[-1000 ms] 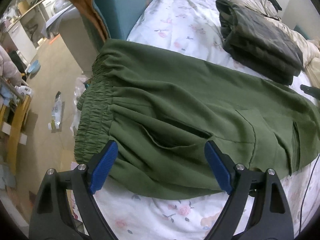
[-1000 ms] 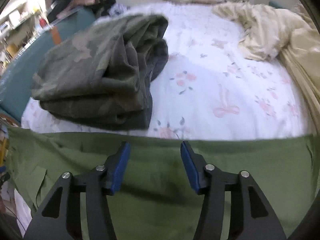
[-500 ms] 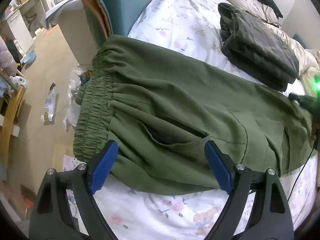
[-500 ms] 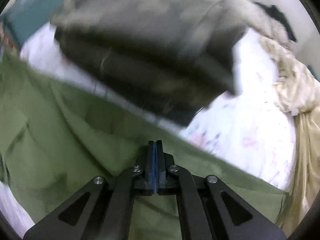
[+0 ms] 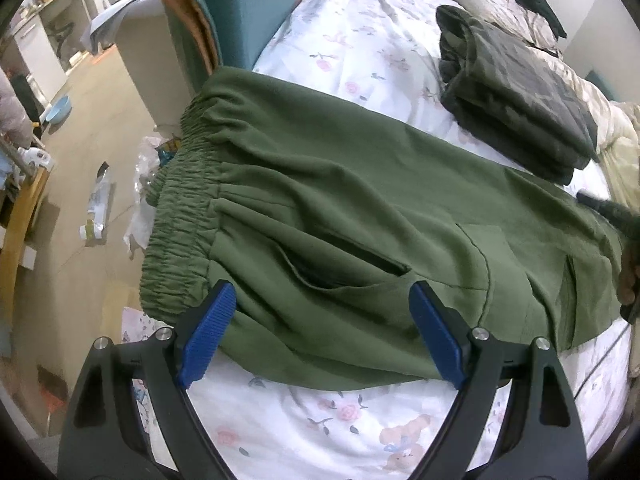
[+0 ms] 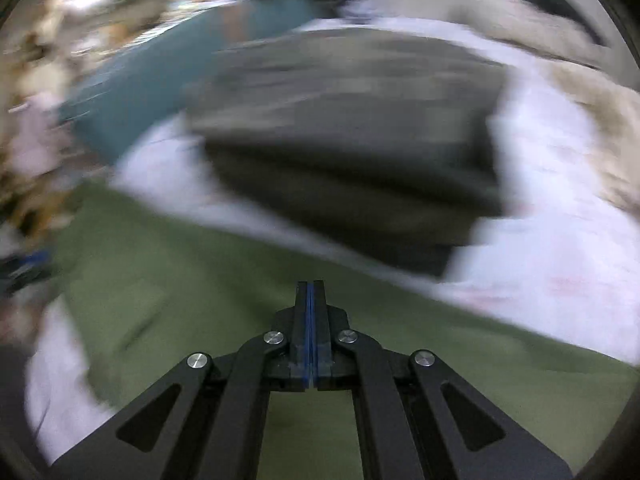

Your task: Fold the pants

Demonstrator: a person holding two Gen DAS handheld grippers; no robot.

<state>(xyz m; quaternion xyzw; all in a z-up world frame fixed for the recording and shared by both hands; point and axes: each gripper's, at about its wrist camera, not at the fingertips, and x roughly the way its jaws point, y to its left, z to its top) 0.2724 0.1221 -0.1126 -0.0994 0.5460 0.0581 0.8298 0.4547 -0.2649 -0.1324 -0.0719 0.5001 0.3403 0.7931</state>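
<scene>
Honestly, no brand, label or writing can be read anywhere; the small packets on the floor [image 5: 96, 208] are too small to tell.

The left tongs [image 5: 322, 334] stand wide apart, with the blue pads [image 5: 206, 332] on both sides. Nothing is between them. They hang over the near hem side of the pants [image 5: 360, 216], close to the slanted pocket opening, and I cannot tell if the tips touch the cloth.

The right tongs [image 6: 311, 334] are fully together, the two blue pads pressed flat on each other. No cloth shows between them at the tips. They are over the green pants [image 6: 208, 308], and the view is much blurred. In the left view, a dark tip at the far right edge, over the leg part of the pants, may be these tongs, but I cannot say it surely.

The pants lie flat across the bed [image 5: 360, 40], on a white sheet with pink flowers. The elastic waistband [image 5: 180, 216] is at the left, at the bed's edge above the floor, and the legs run to the right.

Behind the pants, a folded dark camouflage garment [image 5: 516, 100] lies on the sheet, just beside the far edge of the pants. In the right view it is a blurred dark block [image 6: 352, 152]. A beige blanket [image 6: 600, 128] lies at the right of the bed.
</scene>
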